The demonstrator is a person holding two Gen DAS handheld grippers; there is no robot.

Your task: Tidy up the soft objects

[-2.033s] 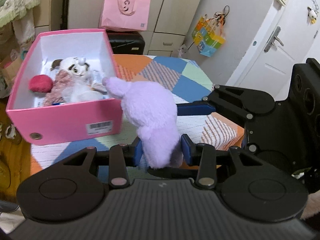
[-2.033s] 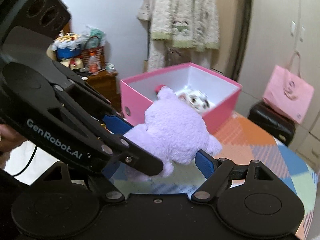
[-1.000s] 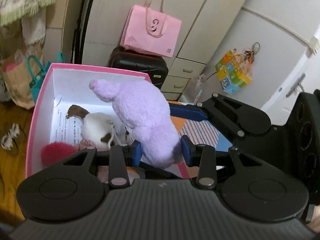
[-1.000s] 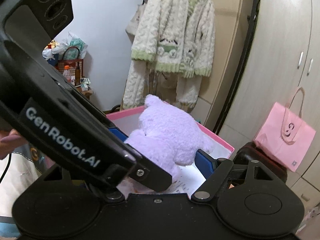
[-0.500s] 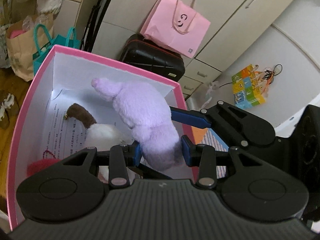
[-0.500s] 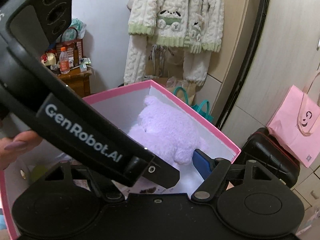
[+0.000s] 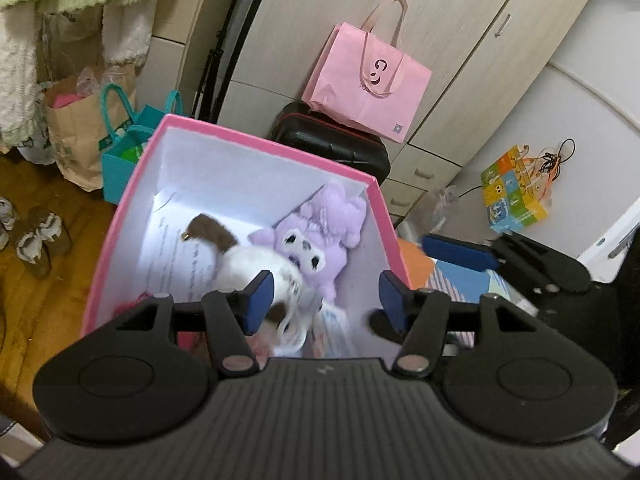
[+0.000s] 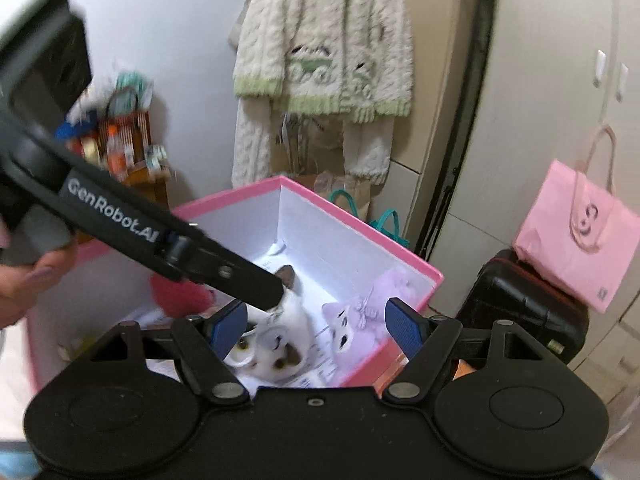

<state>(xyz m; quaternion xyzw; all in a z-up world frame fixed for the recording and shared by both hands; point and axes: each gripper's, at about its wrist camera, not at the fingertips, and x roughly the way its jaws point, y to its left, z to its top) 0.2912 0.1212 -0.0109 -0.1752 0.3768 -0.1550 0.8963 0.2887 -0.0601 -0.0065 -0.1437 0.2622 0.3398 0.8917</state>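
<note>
release step, by the look of it: your left gripper [image 7: 324, 300] hangs over the pink box [image 7: 256, 142] with its blue pads spread wide and nothing between them. your right gripper [image 8: 318, 326] is likewise spread and empty, poised at the near rim of the box.

purple plush [image 7: 320, 232] lies inside the box, in the far right corner, face up, touching the right wall and leaning against the white and brown plush [image 7: 256, 260]. in the right wrist view the same purple plush [image 8: 360, 312] sits just beside the white one [image 8: 280, 340]. red fuzzy ball [image 8: 180, 294] is at the other end of the box, partly hidden by your left tool's arm.

look of the purple plush: short soft pile, pale lilac, white face patch with dark eyes, a small bow or ribbon near the head. slumped, not upright. likely to squash and spring back if pinched.

next move, as a judgement: lift both grippers straight up out of the box so neither pad snags fur, then look for any soft item left outside. none shows in these 2 views; the patchwork table cover [image 7: 444, 268] is mostly hidden, so you cannot tell yet.
</note>
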